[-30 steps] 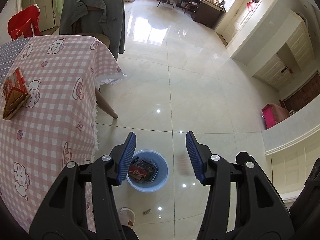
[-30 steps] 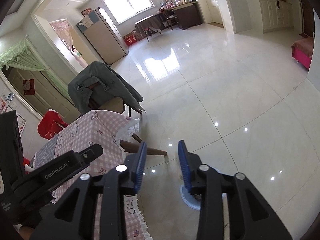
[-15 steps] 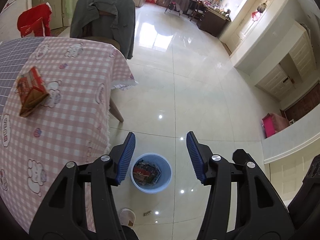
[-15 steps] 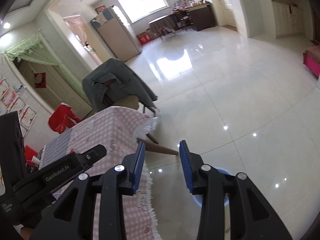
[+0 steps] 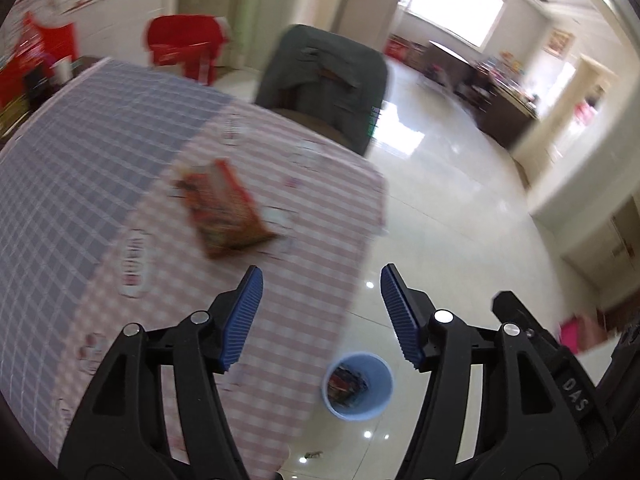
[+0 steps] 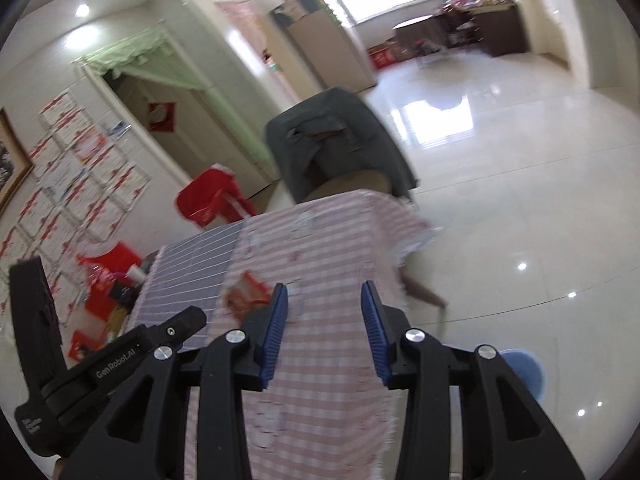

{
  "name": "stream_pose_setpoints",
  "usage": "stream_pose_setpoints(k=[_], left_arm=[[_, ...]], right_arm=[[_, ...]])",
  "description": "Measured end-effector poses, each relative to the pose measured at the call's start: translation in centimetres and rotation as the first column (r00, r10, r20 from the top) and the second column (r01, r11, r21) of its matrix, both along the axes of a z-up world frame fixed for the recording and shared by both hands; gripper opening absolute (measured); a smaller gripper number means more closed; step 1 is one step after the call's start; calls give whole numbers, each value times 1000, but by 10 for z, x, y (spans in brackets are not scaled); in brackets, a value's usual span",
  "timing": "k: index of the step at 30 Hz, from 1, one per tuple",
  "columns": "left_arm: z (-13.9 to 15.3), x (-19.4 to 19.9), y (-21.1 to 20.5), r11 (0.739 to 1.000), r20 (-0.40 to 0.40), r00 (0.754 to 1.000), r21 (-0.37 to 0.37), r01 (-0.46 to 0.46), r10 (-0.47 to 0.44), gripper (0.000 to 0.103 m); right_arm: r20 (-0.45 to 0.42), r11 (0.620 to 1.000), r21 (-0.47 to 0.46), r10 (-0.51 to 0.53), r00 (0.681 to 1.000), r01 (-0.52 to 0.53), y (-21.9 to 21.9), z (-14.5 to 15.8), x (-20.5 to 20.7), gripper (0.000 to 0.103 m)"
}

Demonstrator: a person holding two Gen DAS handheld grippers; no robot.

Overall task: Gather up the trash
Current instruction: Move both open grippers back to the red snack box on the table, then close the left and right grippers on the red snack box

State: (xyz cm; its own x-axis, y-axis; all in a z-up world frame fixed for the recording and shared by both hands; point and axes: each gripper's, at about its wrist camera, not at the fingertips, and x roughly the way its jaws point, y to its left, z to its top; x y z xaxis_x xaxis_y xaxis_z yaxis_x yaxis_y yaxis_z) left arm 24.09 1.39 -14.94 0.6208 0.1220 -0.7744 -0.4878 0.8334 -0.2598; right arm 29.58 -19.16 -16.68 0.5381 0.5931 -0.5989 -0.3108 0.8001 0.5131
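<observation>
Left hand-held gripper (image 5: 321, 316) opening, wrapper (image 5: 224, 210) beyond

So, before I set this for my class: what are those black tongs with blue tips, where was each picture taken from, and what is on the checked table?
No robot here: a person carries a two-finger gripper in each hand, each with a camera looking along its fingers. One picture is from the left gripper, the other from the right gripper. Both have nothing between their blue pads, and the jaws are opening. On the checked tablecloth lies a red snack wrapper, blurred. On the floor beside the table stands a blue bin that already holds wrappers.
</observation>
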Motion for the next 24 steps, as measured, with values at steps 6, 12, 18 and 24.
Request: stream_pose_setpoints(k=[6,12,18,24], left_arm=[[-13,-12,82,993,-27,993,-21,-115,115,61],[-45,-8,139,990,-81,989,-63,-126,121,63],[-82,-3,179,986,-135,985,-114,-122,107,64],[-112,1,196,979,-163,982,-166,-119,92,65]], right_arm=[[-55,999,10,51,997,-50,72,-15,7,47],[-166,1000,7,20,986,-19,141,-49,12,62],[-273,999,-40,4,962,-16,198,-98,15,65],[-299,993,-121,-49,953,13,224,-139,19,65]])
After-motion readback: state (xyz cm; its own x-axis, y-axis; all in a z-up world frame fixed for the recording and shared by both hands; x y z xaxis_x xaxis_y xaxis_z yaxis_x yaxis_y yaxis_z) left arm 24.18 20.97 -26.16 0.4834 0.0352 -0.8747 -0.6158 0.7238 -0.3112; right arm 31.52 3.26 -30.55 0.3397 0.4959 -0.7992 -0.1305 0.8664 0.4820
